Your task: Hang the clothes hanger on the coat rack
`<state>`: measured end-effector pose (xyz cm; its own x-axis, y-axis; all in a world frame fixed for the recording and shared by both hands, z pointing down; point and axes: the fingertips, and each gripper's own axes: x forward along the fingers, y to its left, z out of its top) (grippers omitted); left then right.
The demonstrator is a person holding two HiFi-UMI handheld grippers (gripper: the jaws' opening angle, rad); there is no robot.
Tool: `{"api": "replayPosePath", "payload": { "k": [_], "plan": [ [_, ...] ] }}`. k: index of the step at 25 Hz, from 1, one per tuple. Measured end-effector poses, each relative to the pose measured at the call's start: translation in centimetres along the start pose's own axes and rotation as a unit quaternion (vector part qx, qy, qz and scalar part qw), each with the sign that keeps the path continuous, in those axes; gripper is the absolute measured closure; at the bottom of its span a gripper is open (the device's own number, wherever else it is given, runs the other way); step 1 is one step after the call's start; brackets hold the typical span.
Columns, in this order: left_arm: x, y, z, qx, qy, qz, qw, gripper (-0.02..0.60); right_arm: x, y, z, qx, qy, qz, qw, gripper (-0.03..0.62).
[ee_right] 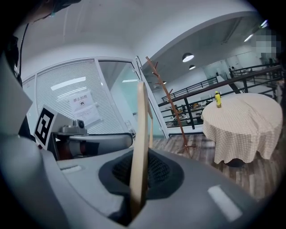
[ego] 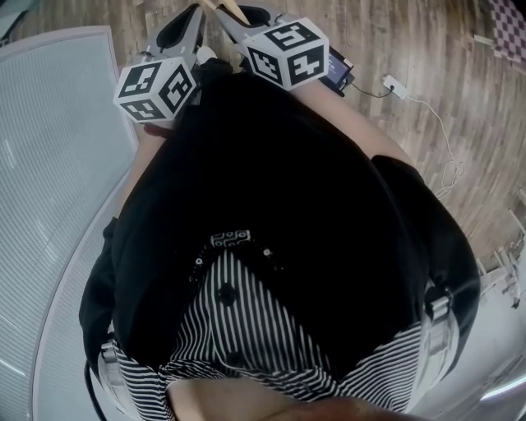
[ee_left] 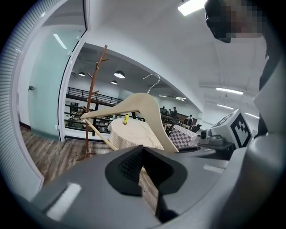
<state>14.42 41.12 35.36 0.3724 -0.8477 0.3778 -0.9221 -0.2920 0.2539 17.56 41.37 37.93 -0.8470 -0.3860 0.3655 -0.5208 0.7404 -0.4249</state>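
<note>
A pale wooden clothes hanger [ee_left: 143, 105] with a metal hook [ee_left: 154, 82] is held up in front of me. My left gripper [ee_left: 144, 154] is shut on its lower bar, which runs down between the jaws. My right gripper [ee_right: 139, 170] is shut on the hanger [ee_right: 141, 134], seen edge-on as an upright strip. The brown wooden coat rack [ee_left: 91, 103] stands some way ahead on the wood floor, and in the right gripper view the coat rack [ee_right: 172, 105] is beside a glass door. In the head view only the two marker cubes [ego: 156, 89] [ego: 288, 53] and a bit of hanger wood [ego: 233, 8] show.
A round table with a checked cloth [ee_left: 132, 134] [ee_right: 243, 125] carries a yellow bottle [ee_right: 217, 99], right of the rack. A glass partition wall [ee_right: 73, 105] runs on the left. A power strip and cable [ego: 394, 85] lie on the floor. People sit far behind.
</note>
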Motion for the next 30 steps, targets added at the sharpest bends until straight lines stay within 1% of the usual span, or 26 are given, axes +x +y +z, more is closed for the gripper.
{"api": "replayPosePath", "payload": {
  "k": [3,7,12,16,19,25,30],
  "plan": [
    [0.9,-0.1,-0.8,0.011,0.009,-0.012,0.9998,0.578,0.4,-1.1,-0.6,0.009,0.004,-0.013,1.0,0.569],
    [2.7,0.4,-1.6,0.026,0.012,-0.042,0.9987,0.578,1.6,-2.4,-0.7,0.009,0.0,-0.034,0.999,0.569],
    [3.9,0.7,0.4,0.033,0.005,-0.079,0.9963,0.578,1.2,-4.0,0.8,0.021,-0.018,-0.079,0.997,0.569],
    [5.1,1.5,2.3,0.041,0.011,-0.104,0.9936,0.578,2.1,-4.7,3.3,0.022,-0.03,-0.1,0.994,0.569],
    [6.7,2.9,4.0,0.044,0.01,-0.12,0.9917,0.578,3.6,-5.4,5.2,0.014,-0.036,-0.112,0.993,0.569],
    [13.3,7.1,5.1,0.044,0.024,-0.153,0.9869,0.578,9.0,-10.3,7.1,0.016,-0.03,-0.133,0.991,0.569],
    [15.7,10.4,7.0,0.042,0.029,-0.175,0.9833,0.578,12.3,-11.7,9.3,0.022,-0.034,-0.153,0.987,0.569]
  ]
}}
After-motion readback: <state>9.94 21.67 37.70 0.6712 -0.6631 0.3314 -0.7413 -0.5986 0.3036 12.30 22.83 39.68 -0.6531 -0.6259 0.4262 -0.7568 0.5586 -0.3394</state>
